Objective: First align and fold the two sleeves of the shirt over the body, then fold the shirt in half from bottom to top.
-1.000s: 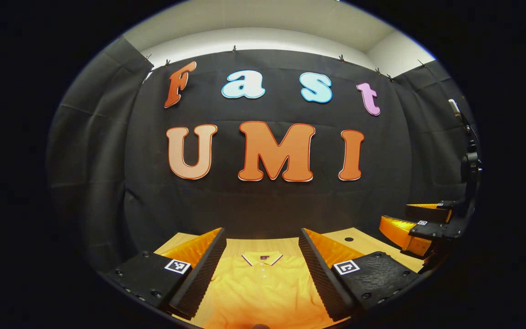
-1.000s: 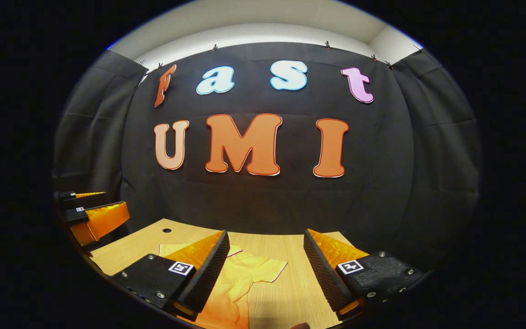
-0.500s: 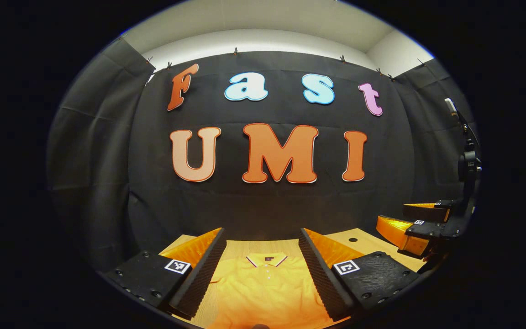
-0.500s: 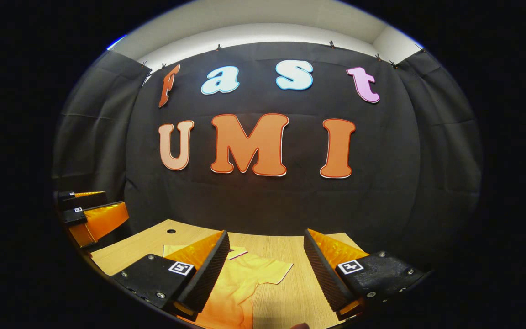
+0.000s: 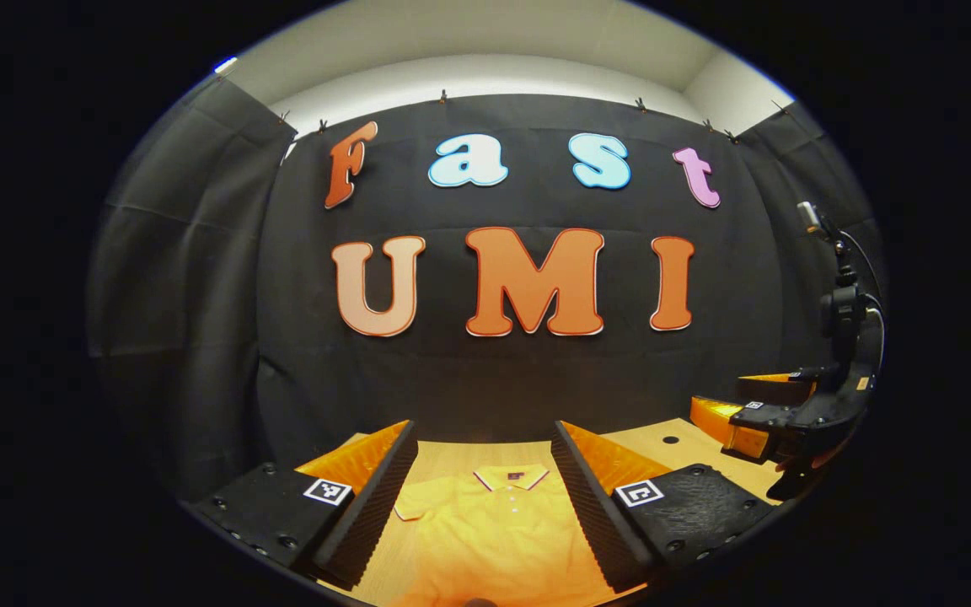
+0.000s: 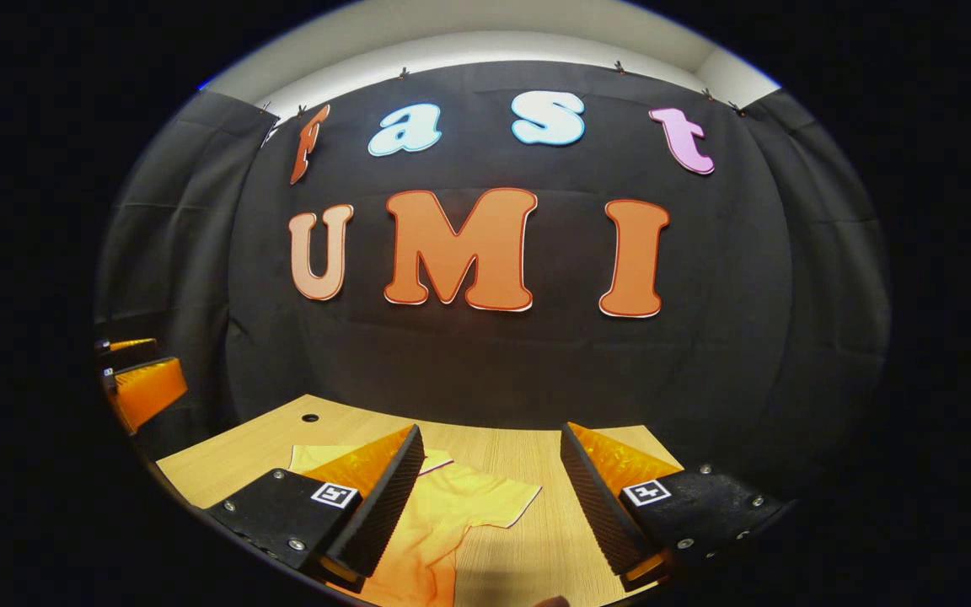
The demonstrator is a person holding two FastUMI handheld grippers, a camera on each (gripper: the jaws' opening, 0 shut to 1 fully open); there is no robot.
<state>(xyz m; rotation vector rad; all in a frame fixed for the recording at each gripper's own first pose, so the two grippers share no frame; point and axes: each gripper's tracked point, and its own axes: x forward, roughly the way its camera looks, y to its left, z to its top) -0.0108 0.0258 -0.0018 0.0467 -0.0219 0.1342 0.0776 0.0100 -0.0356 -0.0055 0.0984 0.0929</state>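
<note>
— Where's the shirt (image 5: 494, 531) right now?

— Flat on the wooden bench (image 5: 452, 455), low in the middle of the left gripper view. Its collar (image 5: 512, 478) points toward the black cloth wall (image 5: 494, 379), and the button placket runs down from it toward the bottom edge of the frame. It's a yellow-orange polo with a darker trim line on the collar.

— And the left tool (image 5: 481, 506)?

— Spread wide, one finger on either side of the shirt's body at the bottom of the frame. I can't tell whether the tips touch the cloth; nothing is pinched between them.

— The sleeves?

— In the left gripper view one sleeve (image 5: 414, 504) sticks out at the lower left, just beside the left finger. In the right gripper view the other sleeve (image 6: 494, 502) lies spread out on the bench (image 6: 536, 455), lower centre, with its hem reaching toward the right finger. The cloth below it looks rumpled.

— And the right tool (image 6: 490, 506)?

— Also wide apart, holding nothing. Its left finger sits over the shirt (image 6: 435, 523); its right finger is over bare wood.

— Can you see one tool from the other?

— Yes. The right tool (image 5: 768, 413) appears at the right edge of the left gripper view, above the bench corner. The left tool (image 6: 140, 388) shows at the left edge of the right gripper view. A small round hole (image 6: 309, 417) in the bench sits near it.
</note>
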